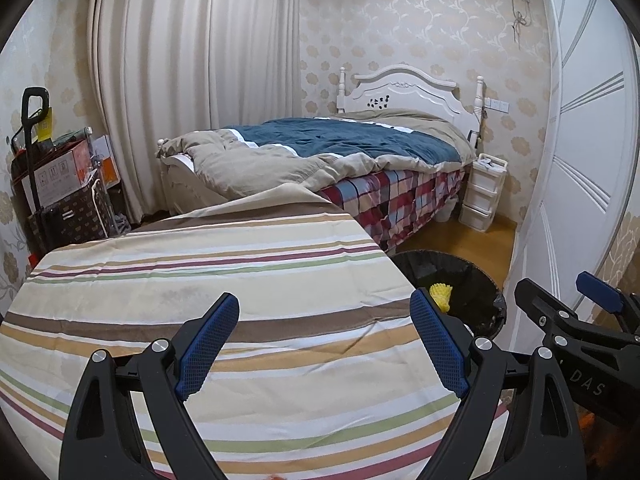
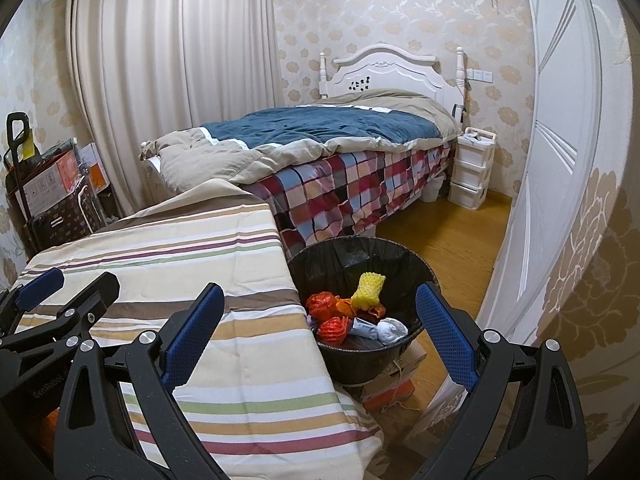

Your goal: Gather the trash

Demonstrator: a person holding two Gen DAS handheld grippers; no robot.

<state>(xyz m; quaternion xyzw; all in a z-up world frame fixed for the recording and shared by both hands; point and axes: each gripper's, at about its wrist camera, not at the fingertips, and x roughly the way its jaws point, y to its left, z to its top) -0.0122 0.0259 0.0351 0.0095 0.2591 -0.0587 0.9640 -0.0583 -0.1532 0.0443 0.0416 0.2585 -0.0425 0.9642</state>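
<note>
Hovering: both grippers hang over the striped desk (image 1: 248, 292), tilted a little downward, nothing between their blue pads.
Left gripper: the left gripper (image 1: 324, 344) is spread wide and empty, out above bare cloth.
Right gripper: the right gripper (image 2: 320, 344) is also released and empty, straddling the desk's right edge with the bin in its sights.
Bin: the black-lined trash bin (image 2: 340, 252) sits on the floor just beside the desk's right edge, propped on what looks like a cardboard box (image 2: 394, 384).
Done so far: the bin already holds a small heap, namely a yellow foam net (image 2: 369, 291), two orange-red crumpled wads (image 2: 326, 304), and a white crumpled piece (image 2: 390, 330) with a flat wrapper beside it.
Left to do: my read is very little. The desk cloth shows no litter in either view; only a tiny orange speck peeks at the very bottom of the left wrist view, too small to identify.
Progress call: looks near the end, or at a pause between pickups.
Foam net's axis: its long axis stands fairly upright in the bin, leaning slightly right, with the wider end on top.
Other trash: the wads and the white piece are balled up, with no clear long axis.
Room: a bed (image 2: 320, 136) with a blue quilt sits well beyond the desk, a white door (image 2: 560, 140) to the right.
</note>
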